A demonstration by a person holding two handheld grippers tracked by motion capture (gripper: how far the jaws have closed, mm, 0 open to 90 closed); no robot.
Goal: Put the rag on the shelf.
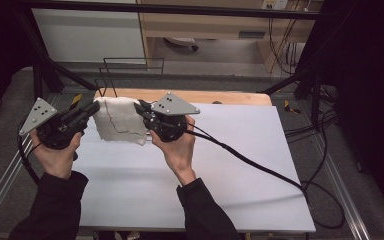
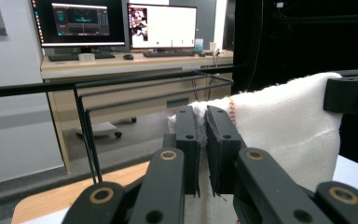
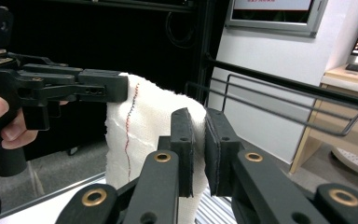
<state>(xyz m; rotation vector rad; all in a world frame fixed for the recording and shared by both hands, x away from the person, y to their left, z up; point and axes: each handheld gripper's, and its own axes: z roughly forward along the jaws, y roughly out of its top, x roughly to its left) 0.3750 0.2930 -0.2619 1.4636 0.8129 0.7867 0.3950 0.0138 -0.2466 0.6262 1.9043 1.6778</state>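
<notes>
Nearest you, two dark sleeves come in from the bottom edge, and your two hands each carry one black gripper. Your left gripper [image 1: 91,107] has its jaws pinched nearly closed on the top left corner of the cloth [image 1: 120,121]; in the left gripper view [image 2: 202,140] the white weave is squeezed flat between the two ribbed black pads. Your right gripper [image 1: 141,108] is clamped the same way on the top right corner, and in the right gripper view [image 3: 198,144] the fabric bulges over the narrow slot between its pads. Each gripper bears one grey three-cornered plate with small holes, and one black cable trails from each.

There is one cloth: a white, soft, coarse-knit towel, roughly rectangular, with one thin dark stitched line wandering down its face; in the right gripper view [image 3: 140,135] that line reads red and blue. It hangs in the air between the two grippers, its top edge stretched roughly level from left to right across the table, its face drooping down towards the white sheet [image 1: 220,165].

That sheet is one smooth, matt rectangle covering most of the one wooden table [image 1: 230,96], whose bare far edge shows beyond it. Just behind the table stands one black wire rack [image 1: 132,62] of thin bars. Farther off, the left gripper view shows a desk with two lit monitors [image 2: 161,25]
</notes>
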